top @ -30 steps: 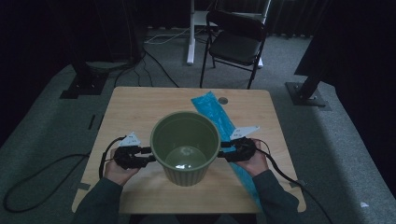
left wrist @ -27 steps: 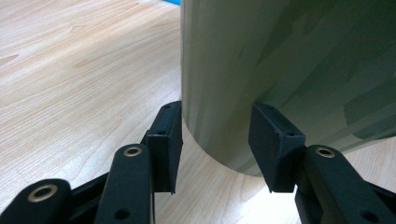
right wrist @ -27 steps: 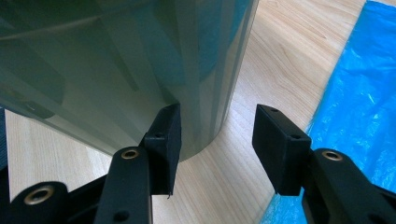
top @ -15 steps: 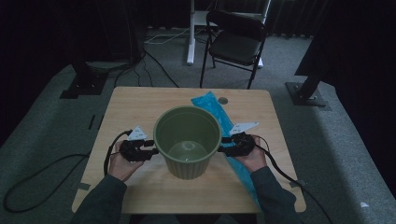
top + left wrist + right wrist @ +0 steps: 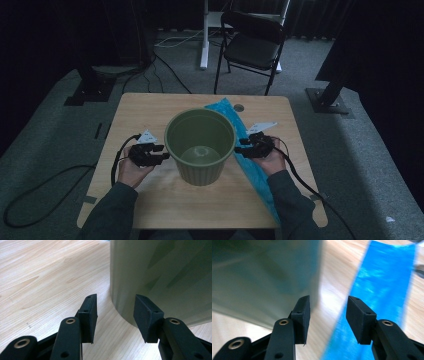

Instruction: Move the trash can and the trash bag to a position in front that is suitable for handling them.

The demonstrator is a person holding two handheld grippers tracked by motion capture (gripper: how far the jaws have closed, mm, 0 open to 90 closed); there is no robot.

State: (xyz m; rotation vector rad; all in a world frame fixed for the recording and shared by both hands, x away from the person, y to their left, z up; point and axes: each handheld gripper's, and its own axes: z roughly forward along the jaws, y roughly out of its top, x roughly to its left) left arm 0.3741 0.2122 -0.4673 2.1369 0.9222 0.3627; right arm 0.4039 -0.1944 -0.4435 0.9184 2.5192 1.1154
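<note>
A large green plastic pot point(image 5: 200, 145) stands upright in the middle of the wooden table point(image 5: 140, 112), with nothing inside it. Its wall point(image 5: 160, 277) rises close in front of the left gripper point(image 5: 162, 155), which stands open at the pot's left side. The right gripper point(image 5: 241, 146) is open at the pot's right side, over a long blue plastic bag point(image 5: 252, 170) lying flat on the table. In the right gripper view the pot's wall point(image 5: 262, 272) is to the left and the blue bag point(image 5: 382, 285) to the right. Neither gripper holds anything.
A black folding chair point(image 5: 252, 45) stands beyond the far table edge. Black cables point(image 5: 45, 187) trail from both grippers over the table's sides to the floor. A small round hole point(image 5: 239, 107) sits in the tabletop near the far edge.
Both grippers have slid forward along the pot's sides, away from the near table edge. The pot has kept its place.
</note>
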